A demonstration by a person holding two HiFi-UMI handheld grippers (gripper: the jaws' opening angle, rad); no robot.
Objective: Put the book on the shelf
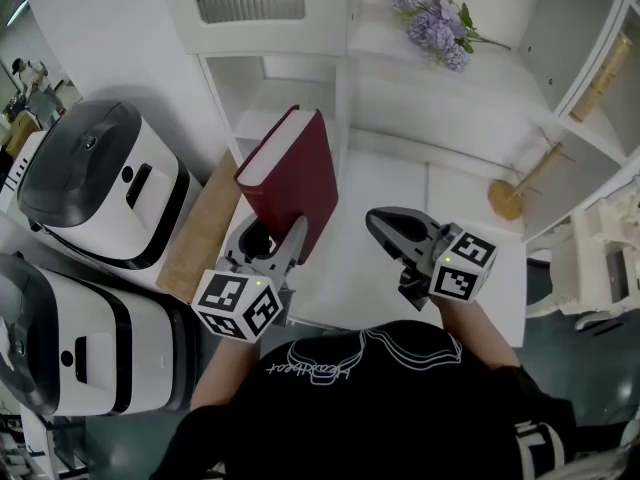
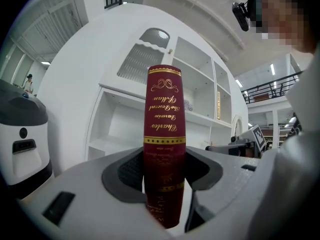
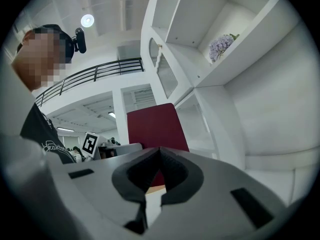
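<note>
My left hand-held gripper (image 1: 275, 240) grasps the red book (image 1: 292, 173) by its lower end, upright at frame centre, before the white shelf (image 1: 380, 38). My right hand-held gripper (image 1: 378, 223), clenched on nothing, sits just right of it.

Everything's lit bright and even. The white shelf (image 1: 440, 183) is nearly washed out and shadows are kept soft. A round ceiling lamp (image 3: 87, 20) is seen glowing overhead. Both gripper views are bent by fisheye, with corners blacked out and near jaws blurred, while the book (image 2: 164, 134) spine is kept sharp.
</note>
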